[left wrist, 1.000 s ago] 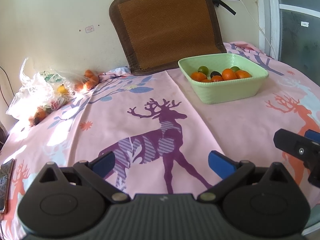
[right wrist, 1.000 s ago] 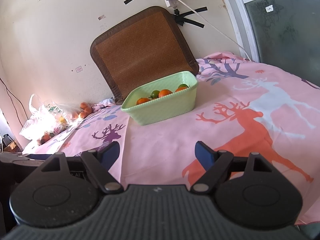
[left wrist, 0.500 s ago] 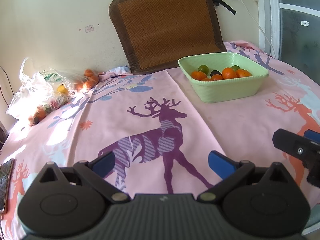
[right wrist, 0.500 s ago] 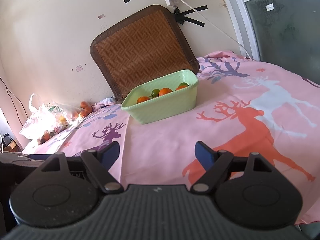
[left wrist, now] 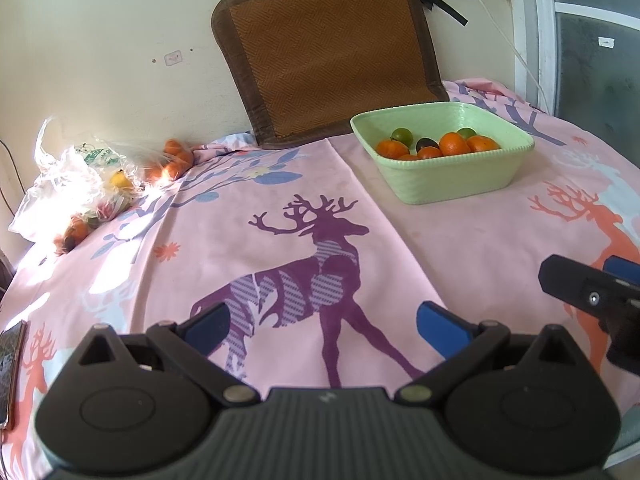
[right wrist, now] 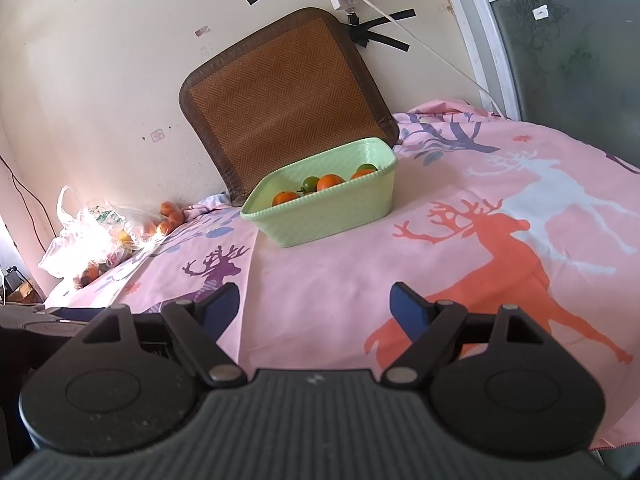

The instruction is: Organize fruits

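A pale green basket (left wrist: 460,184) (right wrist: 328,216) stands on the pink deer-print cloth and holds several oranges (left wrist: 454,143) (right wrist: 330,182), green fruits (left wrist: 401,135) and a dark plum (left wrist: 426,144). More oranges (left wrist: 176,156) (right wrist: 170,216) lie loose at the far left by a clear plastic bag (left wrist: 76,184) (right wrist: 88,236) with fruit inside. My left gripper (left wrist: 322,326) is open and empty, low over the purple deer. My right gripper (right wrist: 316,306) is open and empty, well short of the basket; its finger (left wrist: 580,292) shows at the left view's right edge.
A brown woven mat (left wrist: 332,52) (right wrist: 284,100) leans on the wall behind the basket. A phone (left wrist: 10,364) lies at the left edge of the cloth. A white cable (right wrist: 420,44) runs down the wall to the right, beside a glass door (right wrist: 568,40).
Both views have drawn back slightly from the basket, so it looks a little farther off. Both grippers stay open and empty.
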